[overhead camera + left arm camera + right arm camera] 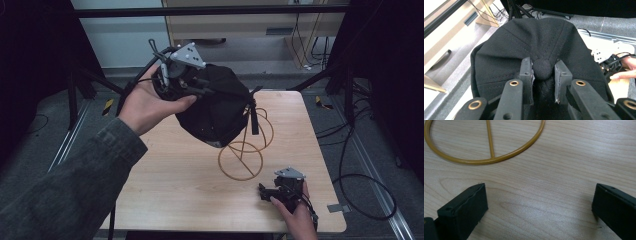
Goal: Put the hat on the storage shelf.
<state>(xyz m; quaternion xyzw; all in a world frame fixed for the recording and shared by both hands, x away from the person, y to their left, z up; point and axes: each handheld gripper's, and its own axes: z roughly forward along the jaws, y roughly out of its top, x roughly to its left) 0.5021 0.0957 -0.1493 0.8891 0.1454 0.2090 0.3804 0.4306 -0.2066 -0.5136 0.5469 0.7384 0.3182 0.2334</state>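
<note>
One black cap (pixel 217 107) is in hand, held up above the far left part of the wooden bench (pixel 180 170), just over the single yellow wire stand (pixel 245 147) and partly in front of its upper loops. The left gripper (pixel 187 82) has the cap by its crown: in the left gripper view its two jaws pinch the one round fabric button (pixel 542 69) at the top of the cap, with the stitched panels fanning out from that button. One strap (pixel 254 116) hangs down from the cap's side beside the stand's wire. The stand has one round base ring (pixel 484 157) lying flat on the bench, crossed by one straight bar, and looped wire rising from it. The right gripper (pixel 272 191) rests low on the near right part of the bench, close to the base ring but apart from it; its two jaws are spread wide over bare wood with nothing between them. Two hands are in view, one on each gripper, and each gripper carries one grey three-cornered plate on top.
</note>
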